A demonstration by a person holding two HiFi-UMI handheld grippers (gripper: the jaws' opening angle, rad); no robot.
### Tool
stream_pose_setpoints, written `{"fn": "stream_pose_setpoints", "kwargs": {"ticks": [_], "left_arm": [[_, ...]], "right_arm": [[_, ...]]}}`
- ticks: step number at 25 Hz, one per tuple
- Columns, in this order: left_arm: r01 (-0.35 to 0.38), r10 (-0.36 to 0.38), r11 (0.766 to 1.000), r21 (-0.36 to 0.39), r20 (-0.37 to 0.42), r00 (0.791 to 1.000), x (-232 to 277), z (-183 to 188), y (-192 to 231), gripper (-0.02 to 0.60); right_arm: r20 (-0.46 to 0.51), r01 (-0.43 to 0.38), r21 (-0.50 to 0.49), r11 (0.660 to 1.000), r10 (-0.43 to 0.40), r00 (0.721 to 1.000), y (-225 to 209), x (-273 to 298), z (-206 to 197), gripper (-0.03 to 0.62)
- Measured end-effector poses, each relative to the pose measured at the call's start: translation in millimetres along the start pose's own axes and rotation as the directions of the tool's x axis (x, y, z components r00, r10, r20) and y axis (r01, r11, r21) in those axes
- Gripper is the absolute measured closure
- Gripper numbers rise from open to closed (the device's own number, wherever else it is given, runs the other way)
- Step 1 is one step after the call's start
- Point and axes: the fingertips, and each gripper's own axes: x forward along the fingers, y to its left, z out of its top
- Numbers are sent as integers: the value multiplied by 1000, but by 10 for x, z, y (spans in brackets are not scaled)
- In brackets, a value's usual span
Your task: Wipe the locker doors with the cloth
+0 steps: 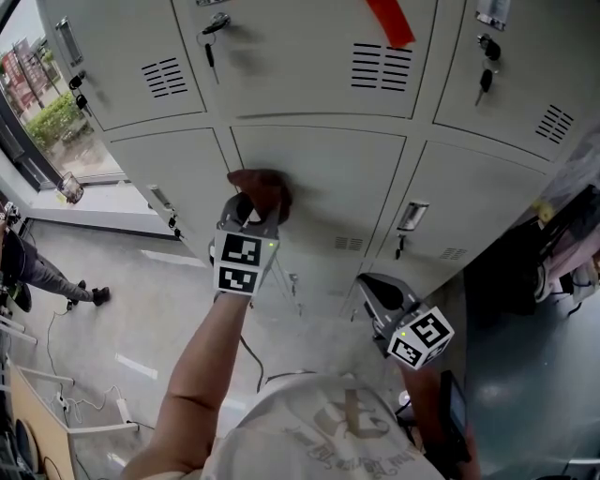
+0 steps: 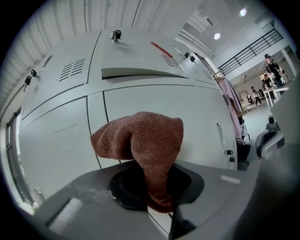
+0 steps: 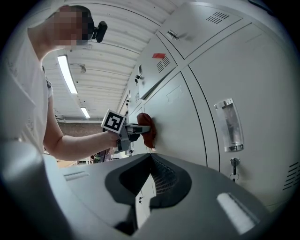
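Jaws on the left gripper are clamped together on a rust-brown, coarse-knit cloth. Its pinched tail runs down between them while the bunched head stands forward of the tips. On the right gripper the jaws are closed against each other with nothing between them; it hangs low at my right side, apart from the lockers and taking no part. I find the cloth pressed against the pale grey sheet-metal locker door in the centre of the middle row, at that door's upper left corner, just beside the vertical seam with the neighbouring left-hand door. The right gripper view confirms contact between cloth and panel. Judgement on progress: wiping is under way on this one door, with the cloth near its top edge. I can see no damp streak, sheen or change of tone on any panel, so I cannot certify which doors, if any, have been completed. On the evidence available, I treat the following as outstanding: the greater part of the centre door below the cloth, the right-hand door with the clear handle, and the upper row carrying the hanging keys and the strip of red tape.
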Motion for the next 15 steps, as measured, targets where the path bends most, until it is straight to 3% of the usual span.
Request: {"fn": "stream_pose_setpoints", "kwargs": {"ticks": [5,15], "left_arm": [[-24,24,1000,5,-2,1000,-61,-136,62,500],[-56,57,998,8,-103,993,-42,-581,121,499]], "right_arm": [[2,5,4,1000,-5,1000,-4,-12,-10,586],[-9,19,16,1000,-19,1000,-47,-17,-71,586]]}}
